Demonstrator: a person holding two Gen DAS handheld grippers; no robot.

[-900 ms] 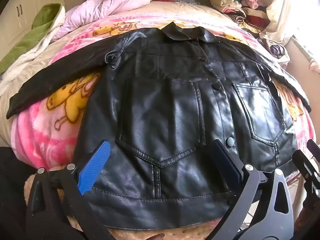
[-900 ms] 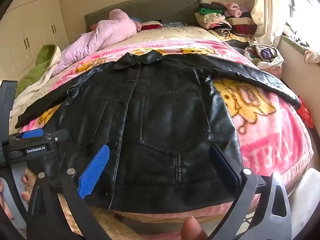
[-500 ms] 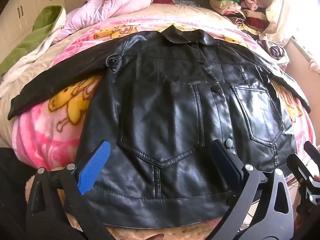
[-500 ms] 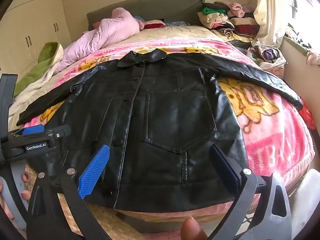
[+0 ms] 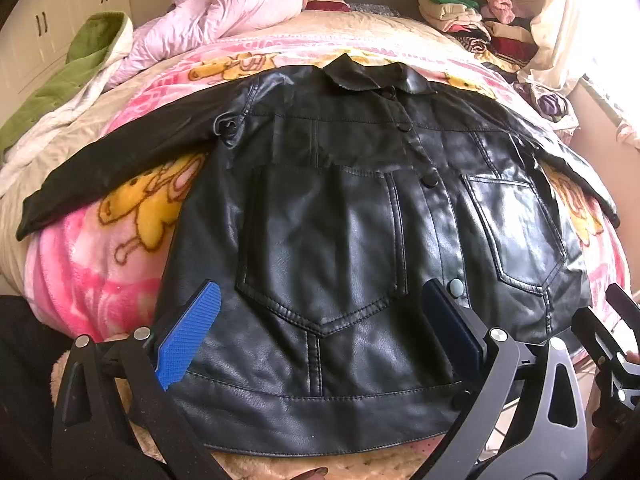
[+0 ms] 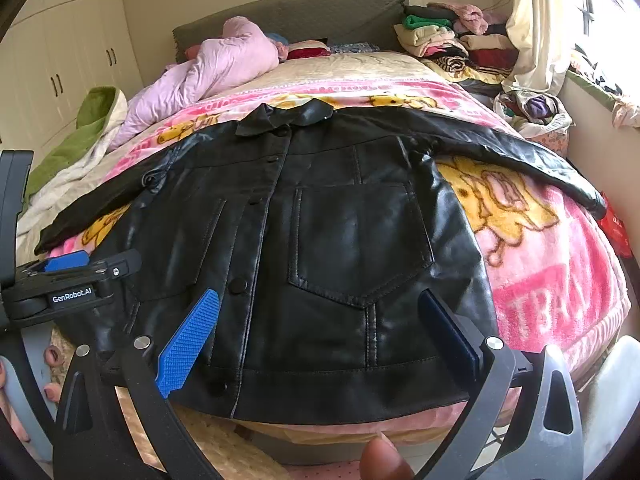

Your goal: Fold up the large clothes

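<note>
Left wrist view shows the black leather jacket [image 5: 340,248] spread front-up, sleeves out, on the pink blanket [image 5: 92,272], laid flat for folding, with the left gripper [image 5: 320,328] and right gripper [image 6: 320,328] both wide open, empty, poised above its hem.

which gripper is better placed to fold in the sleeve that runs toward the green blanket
Left. The left gripper, fingers open, hangs over the jacket half nearest that sleeve; the right gripper sits over the opposite half.

We've got a shiny black leather jacket [image 5: 340,248] lying flat, front up and buttoned, across the pink cartoon blanket [image 5: 92,272], sleeves spread wide, hem at the blanket's near edge.
</note>
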